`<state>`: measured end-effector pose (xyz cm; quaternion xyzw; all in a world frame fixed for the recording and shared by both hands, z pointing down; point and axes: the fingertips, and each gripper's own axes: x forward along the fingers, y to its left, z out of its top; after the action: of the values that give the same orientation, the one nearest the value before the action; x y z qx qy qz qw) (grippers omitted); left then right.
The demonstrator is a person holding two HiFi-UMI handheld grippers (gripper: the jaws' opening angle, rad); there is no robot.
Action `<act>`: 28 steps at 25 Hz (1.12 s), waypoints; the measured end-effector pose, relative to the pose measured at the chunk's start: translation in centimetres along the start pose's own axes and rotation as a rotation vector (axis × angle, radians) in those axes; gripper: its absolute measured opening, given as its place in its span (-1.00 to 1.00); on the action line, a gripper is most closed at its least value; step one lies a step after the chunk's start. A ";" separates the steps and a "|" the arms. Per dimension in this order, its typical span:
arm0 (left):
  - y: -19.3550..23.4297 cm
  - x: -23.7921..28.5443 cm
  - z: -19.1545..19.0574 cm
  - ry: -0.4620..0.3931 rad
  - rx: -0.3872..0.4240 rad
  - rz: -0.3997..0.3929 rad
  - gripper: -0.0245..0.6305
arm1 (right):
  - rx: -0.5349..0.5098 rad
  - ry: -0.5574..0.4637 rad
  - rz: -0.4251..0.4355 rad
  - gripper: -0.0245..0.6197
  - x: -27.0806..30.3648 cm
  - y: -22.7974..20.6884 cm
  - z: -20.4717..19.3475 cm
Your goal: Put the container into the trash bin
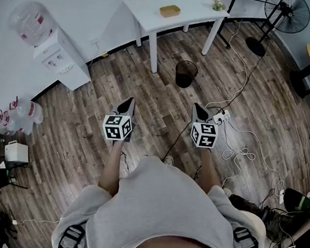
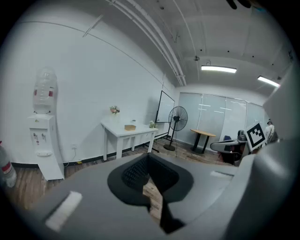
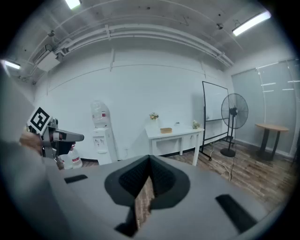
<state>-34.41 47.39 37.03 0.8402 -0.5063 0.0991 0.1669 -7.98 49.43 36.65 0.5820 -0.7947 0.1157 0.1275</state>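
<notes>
The person stands well back from the white tabletop [image 1: 154,18], out on the wood floor [image 1: 82,141], with both arms held forward and the claws tipped a little downward toward it. The left claw [image 1: 128,103] is closed with nothing between its pads; only a sliver of floor shows through the seam. The right claw [image 1: 198,108] is shut the same way and just as empty. To my eye that is a posture for walking rather than grasping, since nothing is within reach.

The container [image 1: 170,10], a shallow tan thing, sits on the tabletop near its middle. The trash bin [image 1: 185,73], dark and open-topped, stands on the floor just in front of the tabletop, between its front legs. That should make the drop a short one once the container is lifted. The approach seems not yet begun, and a claw will have to open before it reaches the tabletop.
</notes>
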 end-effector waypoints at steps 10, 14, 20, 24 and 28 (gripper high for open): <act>-1.0 0.2 -0.6 0.007 -0.009 0.002 -0.90 | -0.007 0.004 0.016 -0.88 -0.2 -0.3 -0.2; -1.6 0.5 -0.4 -0.002 0.000 -0.004 -0.89 | 0.020 -0.012 0.031 -0.88 -0.3 -0.7 -0.2; -3.5 1.1 -0.7 0.004 -0.026 -0.051 -0.44 | 0.011 -0.019 0.045 -0.88 -0.8 -1.3 -0.5; -4.8 1.5 -0.8 -0.014 -0.031 -0.063 -0.36 | 0.018 -0.033 0.059 -0.88 -1.3 -1.9 -0.6; -5.6 1.9 -0.5 -0.040 -0.025 -0.059 -0.36 | 0.005 -0.014 0.068 -0.88 -1.0 -2.6 -1.1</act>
<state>-28.59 48.46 37.16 0.8545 -0.4857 0.0710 0.1702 -5.15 49.98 37.42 0.5556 -0.8147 0.1180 0.1168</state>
